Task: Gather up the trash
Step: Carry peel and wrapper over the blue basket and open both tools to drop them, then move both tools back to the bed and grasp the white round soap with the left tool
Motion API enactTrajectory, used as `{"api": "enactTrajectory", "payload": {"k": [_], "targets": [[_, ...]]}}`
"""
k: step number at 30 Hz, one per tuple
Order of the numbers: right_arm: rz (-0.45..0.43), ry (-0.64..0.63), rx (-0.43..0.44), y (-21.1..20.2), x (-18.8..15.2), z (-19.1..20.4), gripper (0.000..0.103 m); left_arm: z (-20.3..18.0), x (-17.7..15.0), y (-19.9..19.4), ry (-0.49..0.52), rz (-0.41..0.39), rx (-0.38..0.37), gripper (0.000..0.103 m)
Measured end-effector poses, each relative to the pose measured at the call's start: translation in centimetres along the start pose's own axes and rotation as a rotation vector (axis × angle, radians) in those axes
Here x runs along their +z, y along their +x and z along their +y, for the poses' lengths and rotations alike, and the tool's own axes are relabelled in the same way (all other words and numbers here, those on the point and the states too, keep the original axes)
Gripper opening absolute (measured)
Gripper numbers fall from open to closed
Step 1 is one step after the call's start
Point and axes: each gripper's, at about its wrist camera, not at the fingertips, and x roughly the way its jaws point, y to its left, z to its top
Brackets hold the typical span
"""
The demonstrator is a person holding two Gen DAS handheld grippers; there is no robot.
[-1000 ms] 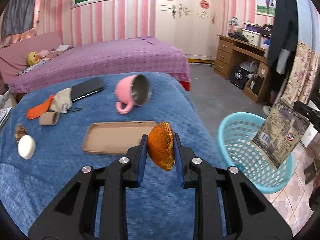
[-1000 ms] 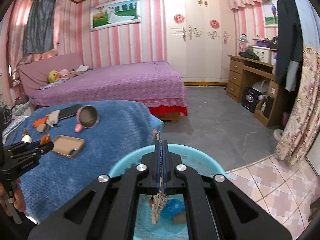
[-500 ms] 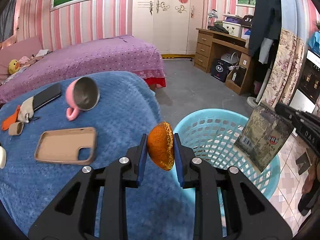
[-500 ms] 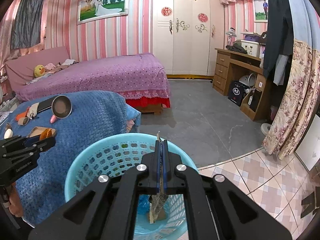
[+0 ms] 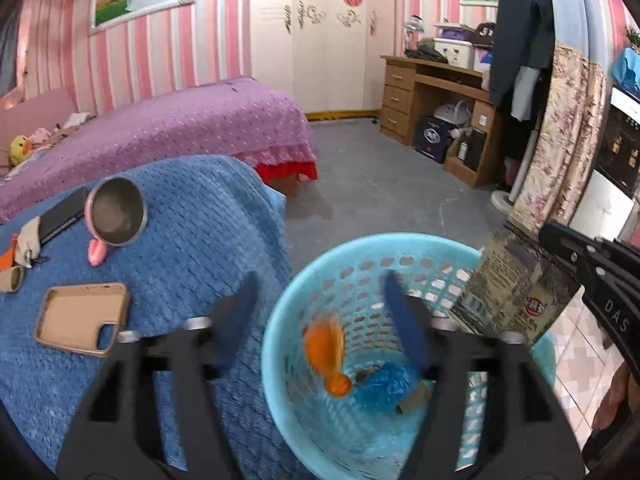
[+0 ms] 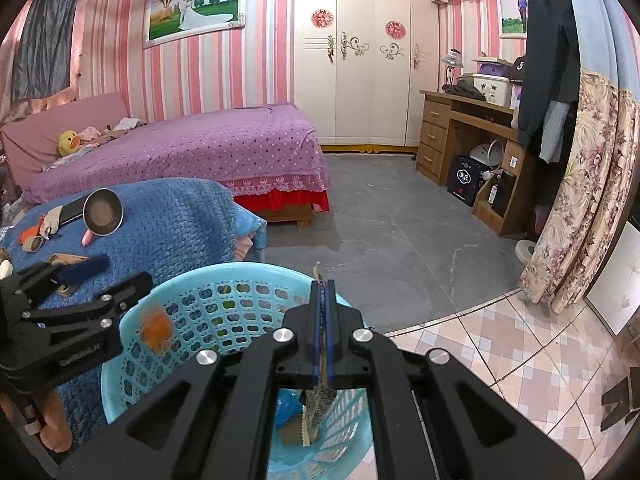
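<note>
My left gripper (image 5: pixel 320 300) is open over the light blue basket (image 5: pixel 360 256), its fingers (image 5: pixel 404 320) blurred. The orange peel (image 5: pixel 326 344) is loose between them, falling inside the basket; it shows blurred in the right wrist view (image 6: pixel 156 330). My right gripper (image 6: pixel 324 292) is shut on a flat snack wrapper (image 6: pixel 316 416) that hangs down into the basket (image 6: pixel 248 276). The wrapper (image 5: pixel 516 284) and right gripper show at the basket's right rim in the left wrist view. Blue plastic (image 5: pixel 380 388) and other scraps lie at the basket's bottom.
The blue-blanketed bed (image 5: pixel 192 240) left of the basket holds a tan phone case (image 5: pixel 80 316), a tipped pink cup (image 5: pixel 114 216), a dark phone (image 5: pixel 64 214) and small items. A purple bed (image 6: pixel 192 148), a wooden desk (image 6: pixel 468 128) and grey floor lie beyond.
My left gripper moved right over the basket and opened, dropping the orange peel, which now falls in. The right gripper stayed over the basket, shut on the wrapper.
</note>
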Motion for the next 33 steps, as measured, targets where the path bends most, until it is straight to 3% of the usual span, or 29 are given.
{"api": "enactTrajectory", "payload": {"k": [6, 19, 26, 27, 29, 30, 33], "targets": [[-0.003, -0.008, -0.001, 0.4, -0.3, 0.8, 0.002, 2.1, 0.2, -0.1, -0.026, -0.014, 0.036, 0.086], [-0.009, -0.018, 0.013, 1.3, -0.3, 2.6, 0.002, 5.9, -0.2, -1.7, -0.056, -0.037, 0.113, 0.093], [0.004, -0.035, -0.035, 2.2, -0.1, 3.7, 0.003, 8.5, -0.2, -3.1, -0.059, -0.057, 0.137, 0.095], [0.008, -0.035, -0.039, 2.3, -0.1, 3.8, 0.006, 8.7, -0.2, -3.3, -0.058, -0.061, 0.142, 0.095], [0.012, -0.026, -0.052, 2.4, -0.1, 4.0, 0.035, 9.5, -0.2, -3.8, -0.061, -0.067, 0.151, 0.097], [0.005, -0.017, -0.051, 2.3, -0.1, 4.1, 0.064, 9.8, -0.2, -4.1, -0.064, -0.068, 0.151, 0.097], [0.000, -0.020, -0.055, 2.0, 0.1, 4.6, 0.069, 11.1, -0.3, -4.7, -0.072, -0.071, 0.155, 0.097]]}}
